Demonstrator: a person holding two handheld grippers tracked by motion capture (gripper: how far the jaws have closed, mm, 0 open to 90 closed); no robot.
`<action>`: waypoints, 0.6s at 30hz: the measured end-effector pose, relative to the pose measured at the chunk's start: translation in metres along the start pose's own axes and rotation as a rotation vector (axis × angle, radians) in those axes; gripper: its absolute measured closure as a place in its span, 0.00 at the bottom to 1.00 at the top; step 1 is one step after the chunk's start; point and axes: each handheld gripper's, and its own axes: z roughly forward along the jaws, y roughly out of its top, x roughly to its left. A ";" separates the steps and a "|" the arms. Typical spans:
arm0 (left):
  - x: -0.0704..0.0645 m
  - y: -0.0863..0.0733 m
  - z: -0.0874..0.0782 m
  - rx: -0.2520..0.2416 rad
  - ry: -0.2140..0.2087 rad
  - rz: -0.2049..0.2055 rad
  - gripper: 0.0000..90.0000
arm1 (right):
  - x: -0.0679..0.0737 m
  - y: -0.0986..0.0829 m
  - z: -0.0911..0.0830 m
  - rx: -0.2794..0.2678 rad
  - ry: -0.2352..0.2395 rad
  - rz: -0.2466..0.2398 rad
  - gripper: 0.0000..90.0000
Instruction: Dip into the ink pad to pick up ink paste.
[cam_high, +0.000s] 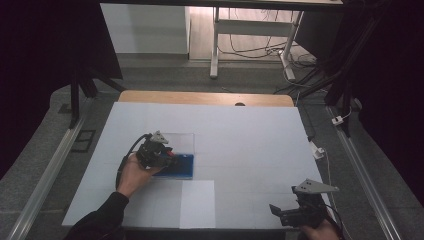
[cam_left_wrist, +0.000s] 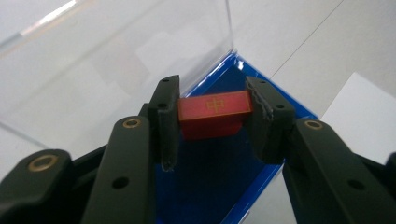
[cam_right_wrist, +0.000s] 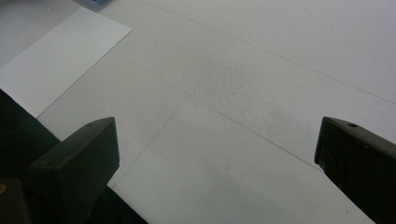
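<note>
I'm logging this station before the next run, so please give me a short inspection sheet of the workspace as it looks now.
Surface: white table top, with a white paper sheet near the front edge.
Job's things: red block with a gold mark, held over the blue tray; clear box wall rises behind the tray.
Clutter: nothing seen.
Grippers: left gripper shut on the red block; right gripper open above bare table.
Cables: black cable trails from the left gripper; loose wires on the floor beyond.
Surroundings: white desk frame, dark stands at both sides.
</note>
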 end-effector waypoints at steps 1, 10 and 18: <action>0.001 -0.002 0.001 0.011 -0.002 -0.003 0.64 | 0.000 0.000 0.000 -0.001 0.000 0.000 0.00; -0.003 -0.004 0.009 0.049 0.006 0.027 0.64 | 0.000 0.000 0.000 -0.001 0.000 0.000 0.00; 0.005 -0.009 0.010 0.025 -0.043 -0.018 0.64 | 0.000 0.000 0.000 0.002 0.000 -0.002 0.00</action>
